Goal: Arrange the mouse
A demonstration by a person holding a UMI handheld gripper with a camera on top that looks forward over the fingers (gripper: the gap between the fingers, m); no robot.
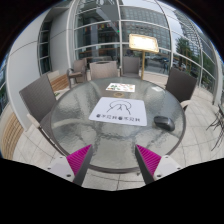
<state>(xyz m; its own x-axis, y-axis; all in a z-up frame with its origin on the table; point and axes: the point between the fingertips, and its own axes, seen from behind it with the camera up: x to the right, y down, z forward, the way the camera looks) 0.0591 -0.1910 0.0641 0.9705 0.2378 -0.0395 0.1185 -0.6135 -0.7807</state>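
A dark computer mouse (164,120) lies on the round glass table (75,125), to the right of a white printed mat (119,108) that lies at the table's middle. My gripper (113,158) hovers in front of the table's near edge, well short of the mouse. Its two fingers, with magenta pads (78,157), stand wide apart with nothing between them. The mouse is beyond the right finger.
Several grey chairs (38,97) stand around the table. A lit lamp (143,43) stands behind it before tall windows. A paved floor (30,150) shows below the table.
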